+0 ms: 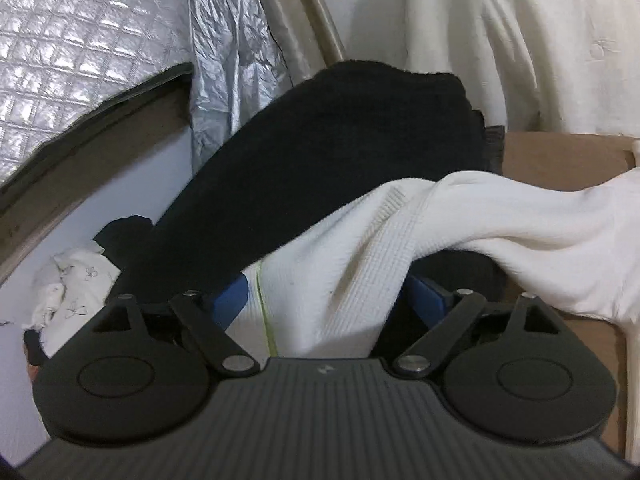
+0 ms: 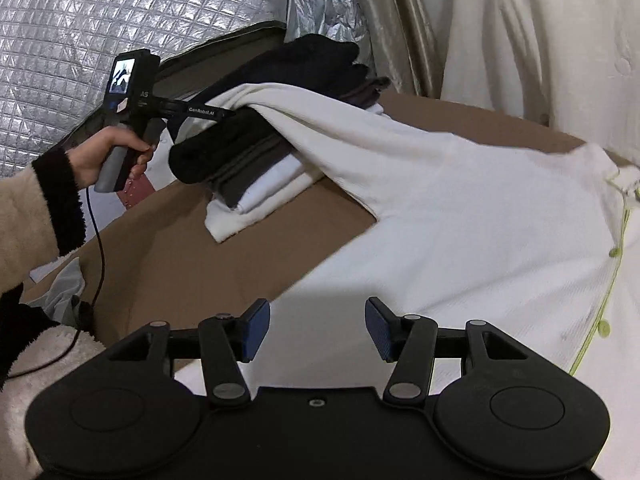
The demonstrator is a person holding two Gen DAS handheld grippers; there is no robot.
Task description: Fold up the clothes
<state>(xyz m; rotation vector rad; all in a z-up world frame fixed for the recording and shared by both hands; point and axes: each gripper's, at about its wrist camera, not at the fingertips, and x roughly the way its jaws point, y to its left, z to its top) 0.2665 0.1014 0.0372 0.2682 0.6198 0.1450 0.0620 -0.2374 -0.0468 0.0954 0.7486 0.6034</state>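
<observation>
The white shirt [image 2: 460, 220] lies spread over the brown table [image 2: 168, 248], one sleeve lifted across the stack of folded clothes [image 2: 256, 168]. The left claw [image 1: 328, 300] has that sleeve's fabric bunched between its blue pads [image 1: 230, 304]; whether they press on it cannot be told. The right claw [image 2: 318, 330] hangs above the shirt's lower part with its fingers apart, gripping nothing.
</observation>
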